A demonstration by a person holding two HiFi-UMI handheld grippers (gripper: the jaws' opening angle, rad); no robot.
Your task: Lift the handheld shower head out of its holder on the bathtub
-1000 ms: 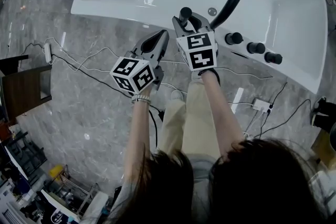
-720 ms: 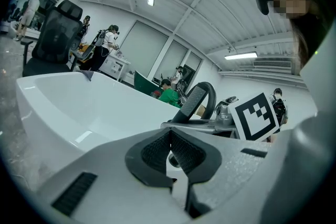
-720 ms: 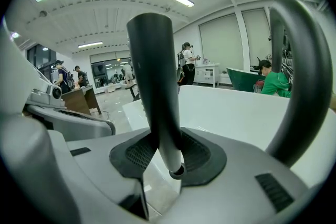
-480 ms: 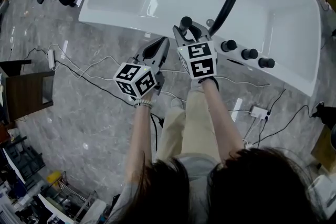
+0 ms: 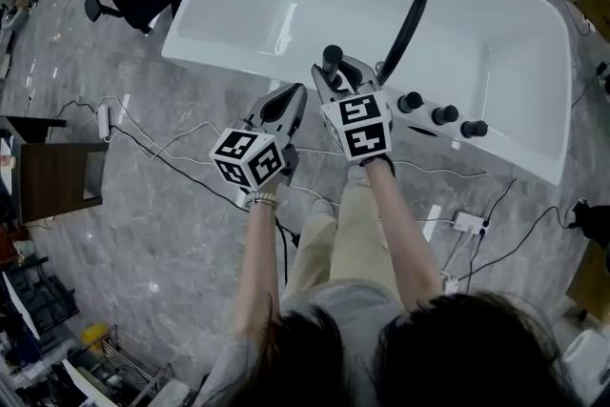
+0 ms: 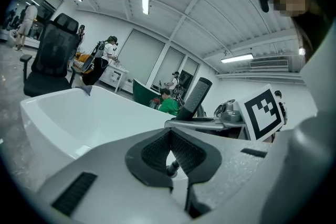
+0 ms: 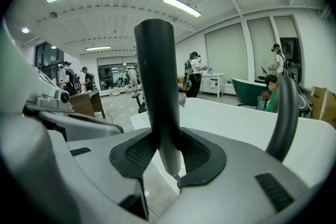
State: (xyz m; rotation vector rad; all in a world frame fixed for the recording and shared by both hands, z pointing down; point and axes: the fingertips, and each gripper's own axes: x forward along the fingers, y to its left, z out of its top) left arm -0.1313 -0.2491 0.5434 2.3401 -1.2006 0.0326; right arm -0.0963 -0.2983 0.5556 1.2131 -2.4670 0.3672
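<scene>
Right gripper [image 7: 168,155]: my right-hand tongs stand fairly wide, clamped on the shower head [image 7: 157,86], with a ribbed pad [image 7: 137,153] against each side of its handle.
Shower head: upright in that grip, dark upper part rising above the jaws, paler tapered end poking out below the pads. In the head view its black top [image 5: 332,54] shows just past the jaw tips [image 5: 338,73], over the near rim of the bathtub [image 5: 248,62]. I cannot make out the holder itself.
Left gripper [image 6: 169,150]: jaws drawn together, pads [image 6: 155,152] meeting at the tips, gripping nothing. It sits just beside the right one in the head view [image 5: 289,100], over the floor short of the tub rim.
Tub fittings: a curved black spout [image 5: 405,19] stands just right of the shower head; three black knobs [image 5: 444,114] line the rim farther right.
Surroundings: white cables [image 5: 162,143] trail across the grey marbled floor [image 5: 143,224]; a black office chair [image 6: 52,55] stands at the tub's far left end.
</scene>
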